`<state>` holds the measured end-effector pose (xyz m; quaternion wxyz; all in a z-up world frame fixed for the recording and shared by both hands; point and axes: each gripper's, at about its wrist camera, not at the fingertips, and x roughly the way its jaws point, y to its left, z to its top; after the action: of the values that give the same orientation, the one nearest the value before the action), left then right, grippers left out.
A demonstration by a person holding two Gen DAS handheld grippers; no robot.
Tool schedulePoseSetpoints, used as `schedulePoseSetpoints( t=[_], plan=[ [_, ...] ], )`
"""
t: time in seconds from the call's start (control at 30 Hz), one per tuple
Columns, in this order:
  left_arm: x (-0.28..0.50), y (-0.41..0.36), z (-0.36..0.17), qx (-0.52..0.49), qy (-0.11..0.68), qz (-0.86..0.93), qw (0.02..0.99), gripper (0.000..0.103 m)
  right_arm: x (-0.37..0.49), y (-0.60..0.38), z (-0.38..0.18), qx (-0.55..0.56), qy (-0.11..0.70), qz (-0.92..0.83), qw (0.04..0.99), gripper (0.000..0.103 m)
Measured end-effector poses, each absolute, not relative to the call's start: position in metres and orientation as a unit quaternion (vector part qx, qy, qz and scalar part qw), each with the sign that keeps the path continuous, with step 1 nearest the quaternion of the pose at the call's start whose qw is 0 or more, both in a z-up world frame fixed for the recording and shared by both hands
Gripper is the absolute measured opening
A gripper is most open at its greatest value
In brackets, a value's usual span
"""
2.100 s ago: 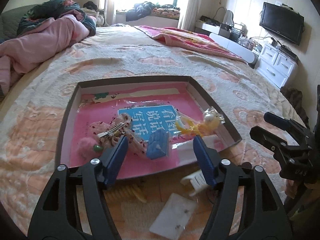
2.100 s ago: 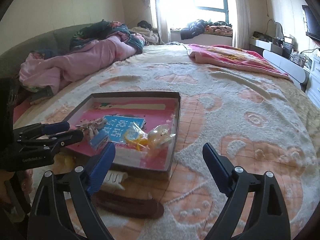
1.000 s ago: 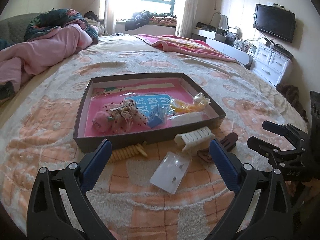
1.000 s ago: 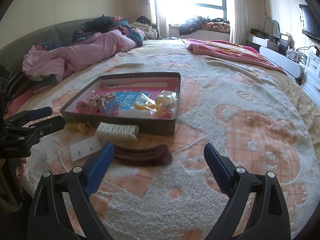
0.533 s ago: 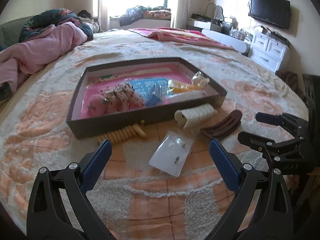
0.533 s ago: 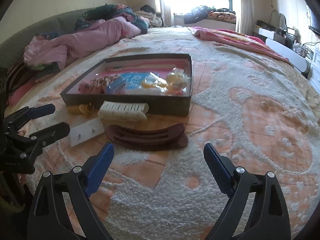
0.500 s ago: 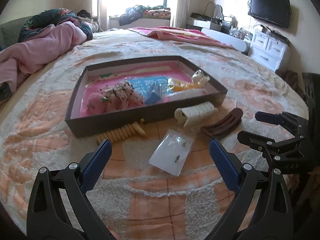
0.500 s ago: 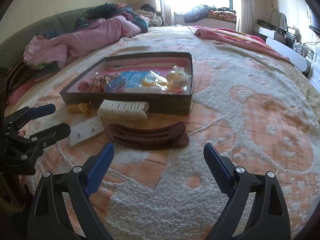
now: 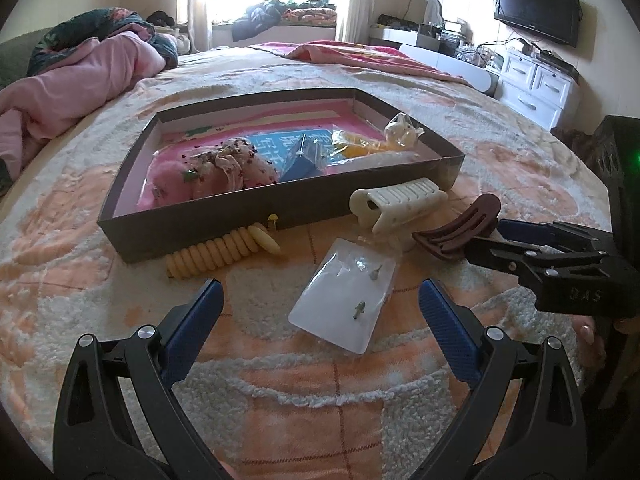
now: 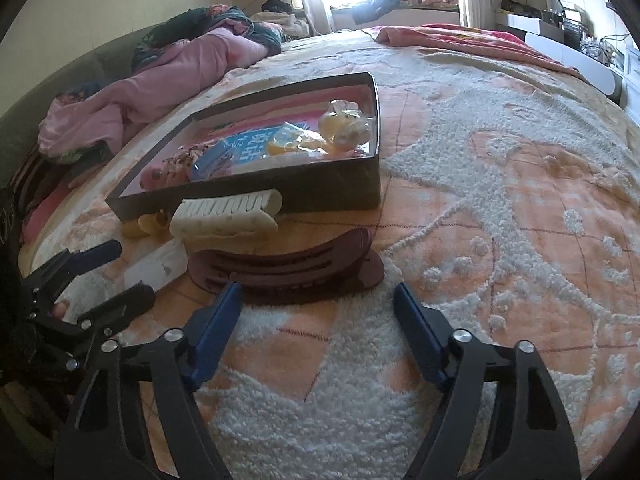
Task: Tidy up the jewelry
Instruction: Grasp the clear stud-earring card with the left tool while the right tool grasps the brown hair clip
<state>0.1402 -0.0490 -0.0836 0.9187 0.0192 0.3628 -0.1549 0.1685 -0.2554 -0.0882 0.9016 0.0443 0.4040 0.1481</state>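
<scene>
A dark box [image 9: 280, 204] with pink lining lies on the bed and holds hair pieces, a blue card and a yellow item in a bag. In front of it lie a yellow spiral tie [image 9: 224, 250], a white claw clip [image 9: 396, 204], a brown claw clip [image 9: 460, 228] and a clear bag with earrings [image 9: 348, 296]. My left gripper [image 9: 320, 290] is open just short of the bag. My right gripper [image 10: 318, 290] hangs low behind the brown clip [image 10: 288, 268]. Its jaws are closing, with the clip just ahead of the tips and no pad pressing on it.
The bed is covered by a fluffy orange and white blanket [image 10: 500, 220]. Pink bedding [image 9: 80, 76] is heaped at the far left. A white dresser [image 9: 536, 84] and a TV [image 9: 536, 0] stand at the right wall. Each gripper shows at the other view's edge.
Both grippers have sunk closer to the bed and the loose items. The right gripper's jaws stand narrower than before, and the brown clip now lies right at its tips.
</scene>
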Motion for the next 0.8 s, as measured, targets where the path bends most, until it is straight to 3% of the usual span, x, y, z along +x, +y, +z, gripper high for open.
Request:
schedulePoseSetpoints(
  t=[0.23,0.47,0.53,0.6,0.67,0.8],
  plan=[
    [0.146,-0.052,-0.086,0.014,0.367,-0.163,0.916,0.088,0.180,-0.258,-0.089,0.068,0.404,0.153,0.899,0.059],
    [0.153,-0.059,-0.091,0.017,0.378,-0.169,0.910,0.076,0.191,-0.264,-0.090,0.108,0.407,0.163,0.892,0.045],
    [0.153,-0.059,-0.091,0.018,0.379,-0.170,0.910,0.070,0.193,-0.266,-0.089,0.119,0.406,0.167,0.891,0.042],
    [0.153,-0.059,-0.092,0.018,0.382,-0.172,0.908,0.053,0.195,-0.267,-0.088,0.129,0.404,0.171,0.889,0.038],
    [0.152,-0.060,-0.093,0.020,0.383,-0.175,0.907,0.044,0.195,-0.269,-0.087,0.139,0.401,0.176,0.888,0.035],
    [0.150,-0.061,-0.092,0.022,0.384,-0.178,0.906,0.034,0.191,-0.270,-0.083,0.147,0.396,0.183,0.888,0.032]
  ],
)
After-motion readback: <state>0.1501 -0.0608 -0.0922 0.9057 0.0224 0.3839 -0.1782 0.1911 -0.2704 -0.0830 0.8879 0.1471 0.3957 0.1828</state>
